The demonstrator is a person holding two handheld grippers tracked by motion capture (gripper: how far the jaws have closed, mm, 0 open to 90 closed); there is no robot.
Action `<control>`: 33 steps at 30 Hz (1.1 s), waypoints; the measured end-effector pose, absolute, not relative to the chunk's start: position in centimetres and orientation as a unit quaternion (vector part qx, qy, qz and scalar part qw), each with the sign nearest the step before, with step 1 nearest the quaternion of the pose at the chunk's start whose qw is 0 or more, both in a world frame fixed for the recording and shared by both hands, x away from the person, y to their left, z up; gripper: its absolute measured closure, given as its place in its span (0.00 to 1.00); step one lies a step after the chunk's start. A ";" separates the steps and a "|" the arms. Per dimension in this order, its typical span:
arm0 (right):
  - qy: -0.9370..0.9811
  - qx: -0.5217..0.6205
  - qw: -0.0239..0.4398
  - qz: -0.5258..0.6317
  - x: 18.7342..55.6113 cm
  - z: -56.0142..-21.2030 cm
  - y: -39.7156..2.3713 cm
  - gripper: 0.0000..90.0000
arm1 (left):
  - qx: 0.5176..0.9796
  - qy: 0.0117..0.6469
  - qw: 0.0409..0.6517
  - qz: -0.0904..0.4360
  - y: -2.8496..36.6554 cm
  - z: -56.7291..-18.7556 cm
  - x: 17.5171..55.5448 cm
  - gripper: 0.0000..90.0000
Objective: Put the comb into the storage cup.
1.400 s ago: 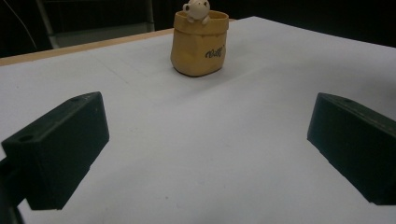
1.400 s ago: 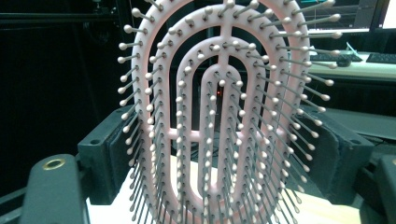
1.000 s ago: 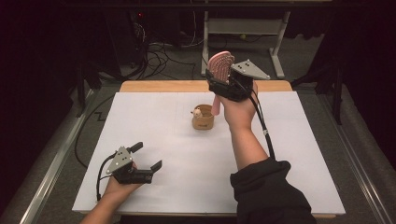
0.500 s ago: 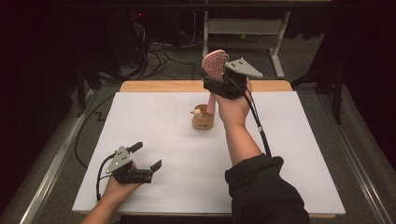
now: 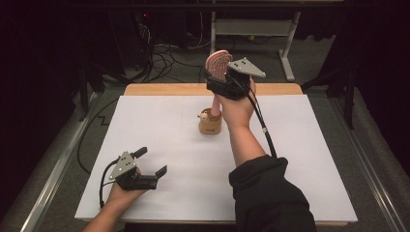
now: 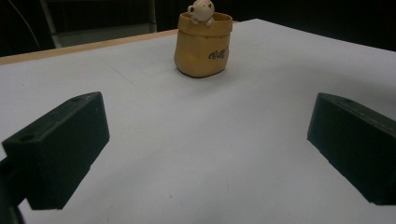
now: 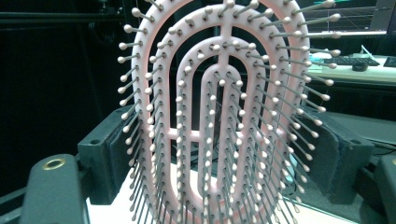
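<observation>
Hairbrush (image 5: 217,64) clamped upright in right claw (image 5: 218,79) (left claw (image 5: 151,162) gaping, idle); handle could tip the cup (image 5: 210,123) if dragged sideways

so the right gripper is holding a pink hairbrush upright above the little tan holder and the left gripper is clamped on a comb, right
Not quite: the left gripper holds nothing. The left gripper view shows its jaws wide apart over bare white table. The rest stands: the right gripper holds the pink hairbrush upright above the tan holder.
</observation>
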State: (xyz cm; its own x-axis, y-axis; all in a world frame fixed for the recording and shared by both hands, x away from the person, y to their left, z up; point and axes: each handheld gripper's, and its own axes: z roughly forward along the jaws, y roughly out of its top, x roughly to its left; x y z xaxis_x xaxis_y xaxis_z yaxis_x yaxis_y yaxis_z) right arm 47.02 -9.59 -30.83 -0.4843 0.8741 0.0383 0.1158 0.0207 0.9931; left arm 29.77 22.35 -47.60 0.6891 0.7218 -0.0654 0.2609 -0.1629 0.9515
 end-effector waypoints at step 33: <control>0.665 0.401 0.311 0.548 49.0 -33.8 -8.1 0.23 | 0.730 0.339 0.555 0.208 22.5 -47.7 29.8 0.00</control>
